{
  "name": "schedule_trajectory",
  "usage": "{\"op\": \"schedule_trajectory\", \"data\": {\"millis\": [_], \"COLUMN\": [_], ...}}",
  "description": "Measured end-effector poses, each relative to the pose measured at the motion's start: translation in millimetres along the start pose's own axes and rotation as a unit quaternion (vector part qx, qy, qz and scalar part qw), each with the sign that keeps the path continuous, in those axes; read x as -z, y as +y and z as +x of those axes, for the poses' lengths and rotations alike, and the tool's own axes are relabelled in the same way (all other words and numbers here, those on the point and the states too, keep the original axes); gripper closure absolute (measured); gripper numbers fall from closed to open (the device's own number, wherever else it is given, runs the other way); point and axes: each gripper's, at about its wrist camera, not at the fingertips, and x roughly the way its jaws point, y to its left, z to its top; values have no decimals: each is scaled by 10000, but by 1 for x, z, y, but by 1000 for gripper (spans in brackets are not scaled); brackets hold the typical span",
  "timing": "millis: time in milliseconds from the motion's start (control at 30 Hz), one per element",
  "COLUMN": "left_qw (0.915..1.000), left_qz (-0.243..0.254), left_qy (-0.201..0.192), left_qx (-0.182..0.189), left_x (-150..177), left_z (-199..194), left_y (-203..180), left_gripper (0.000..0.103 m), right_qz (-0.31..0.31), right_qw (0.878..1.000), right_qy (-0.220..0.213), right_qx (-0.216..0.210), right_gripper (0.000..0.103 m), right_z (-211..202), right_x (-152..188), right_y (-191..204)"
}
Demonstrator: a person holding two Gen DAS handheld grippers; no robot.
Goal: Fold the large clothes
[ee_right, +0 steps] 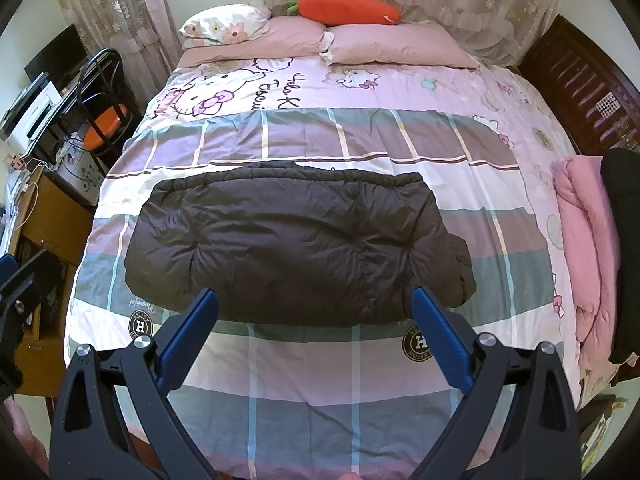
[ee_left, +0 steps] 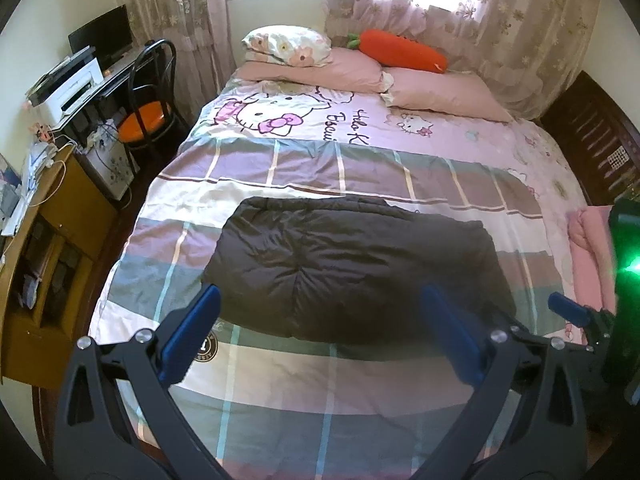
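A dark brown puffy jacket [ee_left: 352, 264] lies folded into a wide rectangle in the middle of the bed; it also shows in the right wrist view [ee_right: 296, 244]. My left gripper [ee_left: 320, 300] is open and empty, held above the jacket's near edge. My right gripper [ee_right: 316, 300] is open and empty, also above the near edge. The right gripper's blue finger [ee_left: 568, 309] shows at the right edge of the left wrist view. The left gripper's body [ee_right: 16, 292] shows at the left edge of the right wrist view.
The bed has a checked quilt [ee_right: 320, 404] with a cartoon-cat print, pink pillows [ee_right: 396, 46] and a carrot plush [ee_right: 348, 8] at the head. Folded pink clothes [ee_right: 588, 248] and a dark garment [ee_right: 628, 256] lie at the bed's right edge. A desk, chair [ee_left: 148, 96] and printer [ee_left: 68, 88] stand left.
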Motion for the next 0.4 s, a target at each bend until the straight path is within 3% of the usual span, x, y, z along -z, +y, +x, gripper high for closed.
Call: {"op": "schedule_trajectory", "data": {"millis": [400], "left_qw": [10000], "left_qz": [-32], "left_qy": [44], "left_qx": [2], "left_x": [0], "left_z": [4], "left_y": [0], "left_gripper": [2], "right_qz": [-20], "right_qw": [10000], "right_qy": [45], "right_qx": [25], "right_gripper": [5], "right_z": [6], "right_x": [0], "right_y": [1]}}
